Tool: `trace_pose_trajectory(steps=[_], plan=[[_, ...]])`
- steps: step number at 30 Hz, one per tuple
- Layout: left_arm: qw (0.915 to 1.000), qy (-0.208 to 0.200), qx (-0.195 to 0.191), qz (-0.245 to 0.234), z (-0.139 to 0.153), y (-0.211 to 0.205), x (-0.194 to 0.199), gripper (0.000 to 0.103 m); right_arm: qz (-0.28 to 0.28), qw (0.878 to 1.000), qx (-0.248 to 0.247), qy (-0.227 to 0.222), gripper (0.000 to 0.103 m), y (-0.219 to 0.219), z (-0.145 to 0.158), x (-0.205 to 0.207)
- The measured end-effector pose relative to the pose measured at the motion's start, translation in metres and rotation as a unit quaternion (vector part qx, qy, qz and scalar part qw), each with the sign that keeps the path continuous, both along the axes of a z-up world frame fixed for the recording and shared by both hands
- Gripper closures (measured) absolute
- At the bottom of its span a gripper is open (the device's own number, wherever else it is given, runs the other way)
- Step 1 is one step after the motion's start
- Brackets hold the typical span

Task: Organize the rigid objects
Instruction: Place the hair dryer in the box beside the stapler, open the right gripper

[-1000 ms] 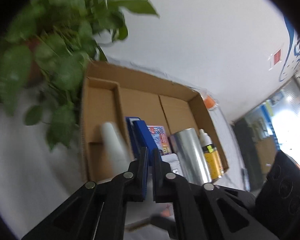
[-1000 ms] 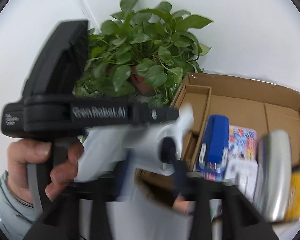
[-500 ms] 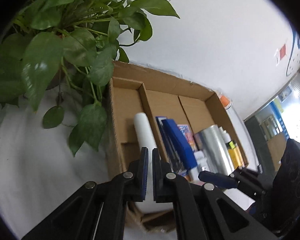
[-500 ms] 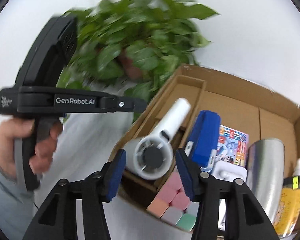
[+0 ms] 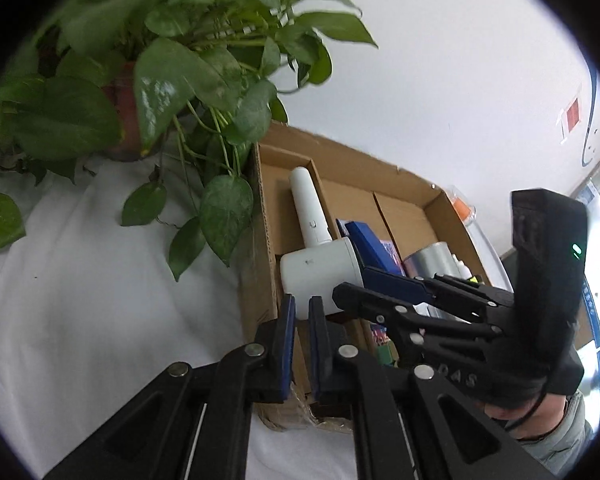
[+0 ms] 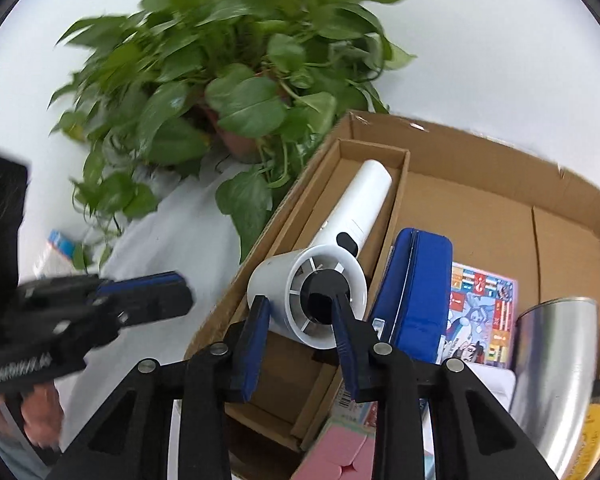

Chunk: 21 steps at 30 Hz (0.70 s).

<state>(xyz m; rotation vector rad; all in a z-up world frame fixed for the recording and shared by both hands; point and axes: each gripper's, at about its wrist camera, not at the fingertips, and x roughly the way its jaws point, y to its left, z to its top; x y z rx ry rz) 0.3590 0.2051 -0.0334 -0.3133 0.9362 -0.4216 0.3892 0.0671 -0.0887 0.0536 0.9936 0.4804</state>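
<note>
A white handheld fan [image 6: 332, 256] lies in the left narrow compartment of an open cardboard box [image 6: 480, 148], handle pointing away. It also shows in the left wrist view [image 5: 316, 252]. My right gripper [image 6: 302, 340] is open, its fingers on either side of the fan's round head without squeezing it; it shows in the left wrist view [image 5: 380, 284]. My left gripper [image 5: 302, 344] is shut and empty, in front of the box's near left corner; it also shows at the left of the right wrist view [image 6: 140, 304].
The box also holds a blue stapler [image 6: 416, 292], a colourful card [image 6: 480, 312], a silver can [image 6: 552, 372], a yellow bottle [image 6: 596, 432] and pink blocks [image 6: 340, 456]. A potted plant [image 5: 160, 72] stands left of the box on white cloth [image 5: 100, 300].
The right gripper carried the fan into the box's left compartment, set it down and opened. The left gripper stayed shut and drew back to the left.
</note>
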Motion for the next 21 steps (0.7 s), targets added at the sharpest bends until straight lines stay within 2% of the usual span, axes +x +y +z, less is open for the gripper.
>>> trace_pose_trajectory(steps=[1,3,5,7,8,10,11,12,18,19,21], plan=[[1.0000,-0.005,-0.002,0.005,0.002,0.000,-0.003,0.095,0.000,1.000,0.001,0.005,0.071,0.000,-0.001,0.001],[0.9998,-0.015,-0.004,0.011,0.006,0.002,-0.010,0.085,0.009,1.000,0.006,0.001,0.071,-0.001,0.001,-0.005],[0.9992,-0.033,0.000,0.022,0.012,0.003,-0.021,0.065,0.011,1.000,-0.001,-0.028,0.071,-0.002,0.009,-0.015],[0.9977,-0.057,0.006,0.036,0.018,0.003,-0.035,0.060,0.015,0.998,0.000,-0.060,0.071,-0.001,0.019,-0.022],[0.9970,-0.067,0.006,0.039,0.021,0.002,-0.039,0.060,0.024,0.997,0.008,-0.067,0.073,-0.001,0.025,-0.026],[0.9961,-0.078,0.000,0.043,0.025,0.003,-0.048,0.060,0.036,0.997,0.009,-0.063,0.083,0.005,0.027,-0.020],[0.9959,-0.078,-0.004,0.045,0.026,0.004,-0.051,0.060,0.033,0.998,-0.005,-0.049,0.094,0.010,0.020,-0.012],[0.9957,-0.078,-0.007,0.049,0.026,0.006,-0.053,0.060,0.026,0.999,-0.005,-0.032,0.096,0.010,0.013,-0.006],[0.9950,-0.074,-0.013,0.065,0.027,0.017,-0.065,0.060,-0.015,0.994,0.074,0.074,0.094,-0.022,-0.021,0.012],[0.9950,-0.074,-0.009,0.066,0.027,0.017,-0.065,0.060,-0.024,0.994,0.075,0.078,0.094,-0.026,-0.023,0.011],[0.9948,-0.076,-0.006,0.067,0.027,0.016,-0.067,0.059,-0.034,0.997,0.054,0.042,0.087,-0.030,-0.011,-0.003]])
